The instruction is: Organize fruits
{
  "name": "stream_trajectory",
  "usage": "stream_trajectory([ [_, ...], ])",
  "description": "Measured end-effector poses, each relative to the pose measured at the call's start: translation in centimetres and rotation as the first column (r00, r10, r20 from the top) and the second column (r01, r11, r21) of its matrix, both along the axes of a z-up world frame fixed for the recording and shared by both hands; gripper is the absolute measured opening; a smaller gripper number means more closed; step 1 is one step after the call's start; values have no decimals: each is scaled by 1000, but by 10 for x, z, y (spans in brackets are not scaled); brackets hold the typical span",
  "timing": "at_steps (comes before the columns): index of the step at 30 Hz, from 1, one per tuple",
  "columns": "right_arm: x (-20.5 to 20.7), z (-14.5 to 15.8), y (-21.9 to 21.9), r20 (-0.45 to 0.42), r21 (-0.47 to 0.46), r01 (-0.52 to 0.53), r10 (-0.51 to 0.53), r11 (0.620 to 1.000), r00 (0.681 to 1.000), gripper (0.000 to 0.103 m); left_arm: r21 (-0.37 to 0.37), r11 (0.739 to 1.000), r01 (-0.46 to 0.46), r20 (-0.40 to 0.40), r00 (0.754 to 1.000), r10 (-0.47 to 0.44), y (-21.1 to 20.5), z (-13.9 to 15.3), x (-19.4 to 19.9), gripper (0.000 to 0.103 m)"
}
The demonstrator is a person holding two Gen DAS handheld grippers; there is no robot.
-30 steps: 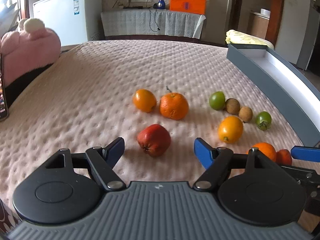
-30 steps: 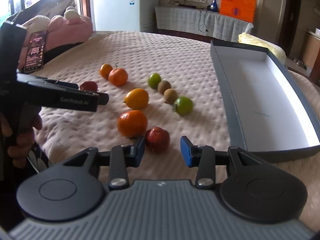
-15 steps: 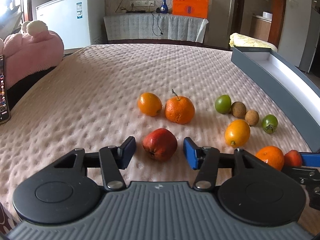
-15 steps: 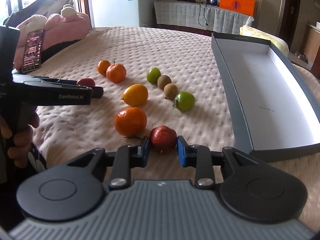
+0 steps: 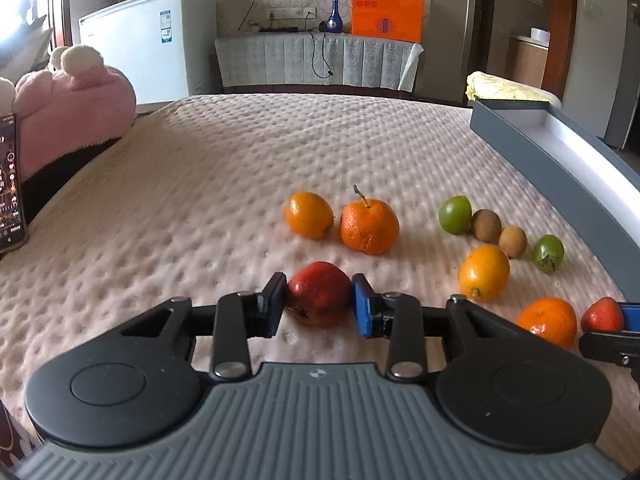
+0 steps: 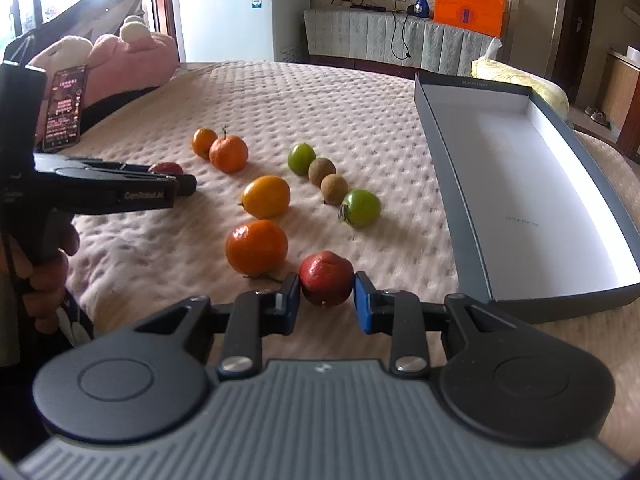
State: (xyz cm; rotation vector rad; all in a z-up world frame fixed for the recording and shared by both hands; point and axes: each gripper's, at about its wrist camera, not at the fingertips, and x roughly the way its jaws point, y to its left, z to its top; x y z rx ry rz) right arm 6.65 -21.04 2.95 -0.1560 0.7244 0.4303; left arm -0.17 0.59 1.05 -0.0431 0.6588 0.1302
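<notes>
In the left wrist view the left gripper (image 5: 319, 300) has its jaws clamped on a dark red fruit (image 5: 319, 294), low in the centre of the frame, with both pads pressed against its flanks. The hold is across the widest part, probably so the round skin cannot squirt out. In the right wrist view the right gripper (image 6: 327, 298) has its jaws clamped on a second, smaller red fruit (image 6: 326, 278), which looks raised slightly off the bed cover (image 6: 320, 100), though contact underneath cannot be told.

Just left of that fruit sits a mandarin (image 6: 256, 246); above it lie a yellow-orange fruit (image 6: 266, 196), a green tomato (image 6: 361, 208), two brown kiwis (image 6: 328, 178) and a green lime-like fruit (image 6: 302, 159). Two more oranges (image 6: 220, 149) rest further up and left.

The grey box lid (image 6: 452, 200) fills the right of the frame, white inside and holding no fruit. It seems the intended destination, so both red fruits are likely gripped as a matching pair for carrying there together.
</notes>
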Motion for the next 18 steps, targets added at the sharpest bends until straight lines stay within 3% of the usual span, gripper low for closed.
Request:
stream_trajectory([
  [13, 8, 53, -18, 54, 34, -134, 132, 990, 990, 32, -6, 1000, -24, 26, 999, 24, 5, 11, -12, 40],
  [16, 20, 55, -40, 96, 61, -82, 76, 995, 993, 32, -7, 1000, -21, 38, 999, 21, 2, 18, -15, 40],
  [18, 27, 49, -57, 104, 111, 11, -23, 994, 994, 32, -5, 1000, -5, 54, 999, 5, -3, 23, -18, 40],
])
